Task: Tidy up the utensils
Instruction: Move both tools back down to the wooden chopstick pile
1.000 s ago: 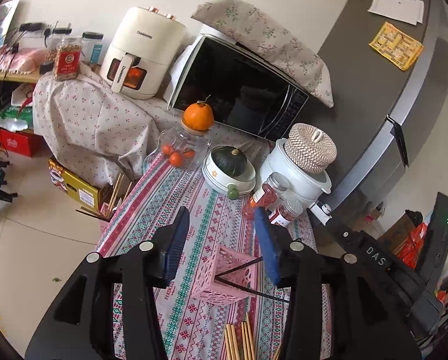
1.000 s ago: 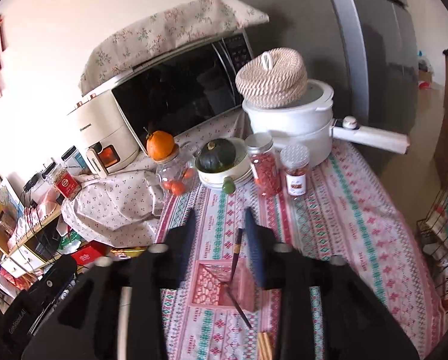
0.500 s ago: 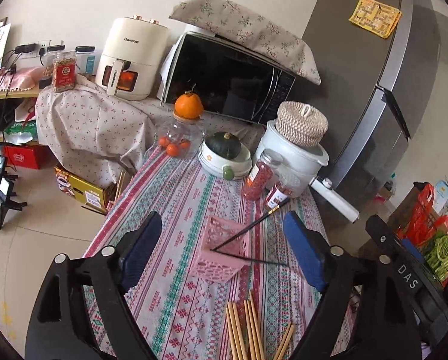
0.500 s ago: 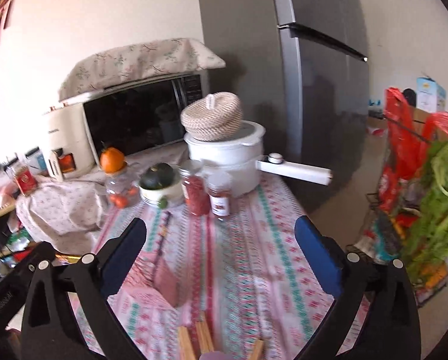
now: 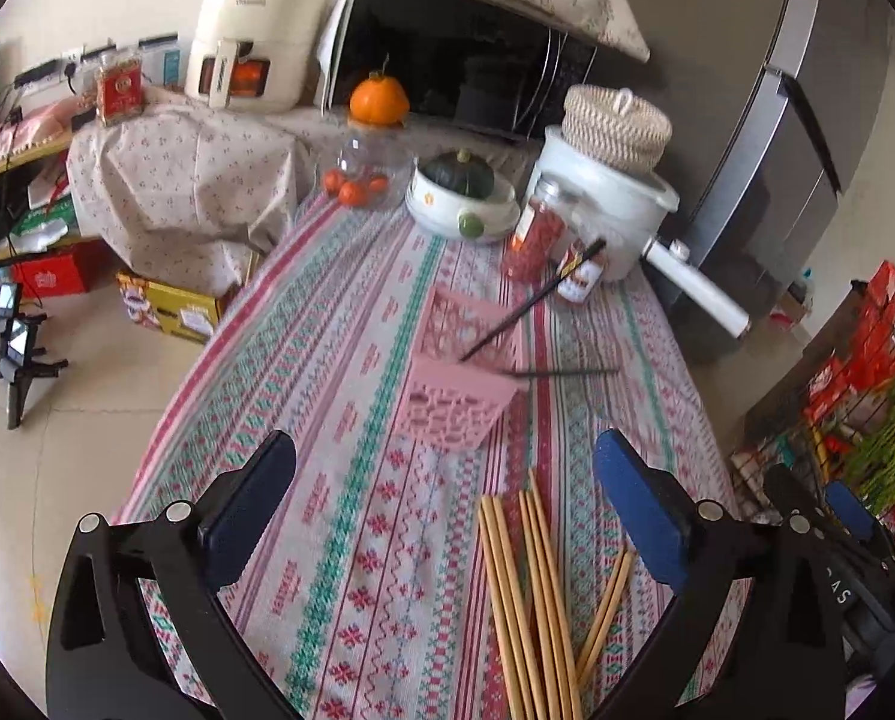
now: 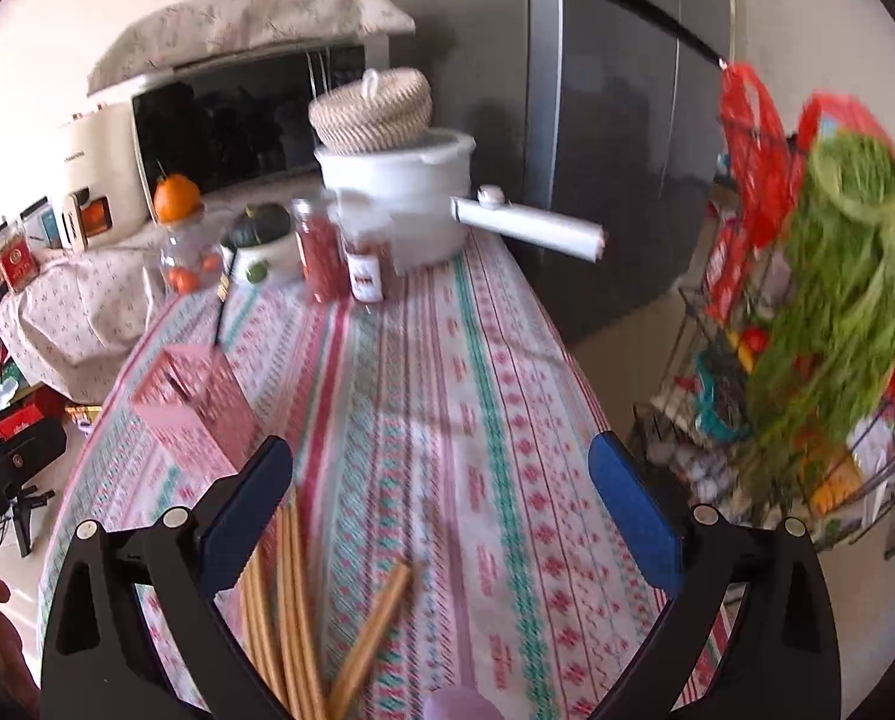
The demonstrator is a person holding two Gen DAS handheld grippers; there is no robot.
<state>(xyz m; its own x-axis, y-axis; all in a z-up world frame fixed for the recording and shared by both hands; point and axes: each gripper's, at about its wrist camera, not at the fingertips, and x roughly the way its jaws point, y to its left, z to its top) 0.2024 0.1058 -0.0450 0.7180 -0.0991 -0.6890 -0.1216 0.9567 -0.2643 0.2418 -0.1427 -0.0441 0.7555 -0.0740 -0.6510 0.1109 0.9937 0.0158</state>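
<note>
- Left tool [image 5: 444, 495] and right tool [image 6: 441, 495] are both hovering spread wide, gripping nothing
- Wooden chopsticks [image 5: 525, 594] are lying loose on the bench [image 5: 351, 420], awaiting pickup
- Pink holder [image 5: 456, 375] is standing beyond them, two dark chopsticks [image 5: 531, 300] leaning out of it; likely the collecting spot

Pink lattice plastic holder [image 5: 456, 384] sits on a tablecloth [image 5: 351, 420] striped in pink, teal and white, with red cross-stitch motifs. Two black chopsticks [image 5: 531, 300] poke out of it. Tan wooden chopsticks [image 5: 525, 600] lie in front. Black gripper arms carry blue finger pads [image 5: 639, 516], and blue pads [image 6: 633, 516] show in the right view too. Further back: bright orange fruit [image 5: 378, 99], dark green squash [image 5: 458, 171] in a white bowl, red-filled glass jar [image 5: 534, 237], white pot [image 6: 399, 198] topped by a beige woven lid [image 6: 372, 111].
</note>
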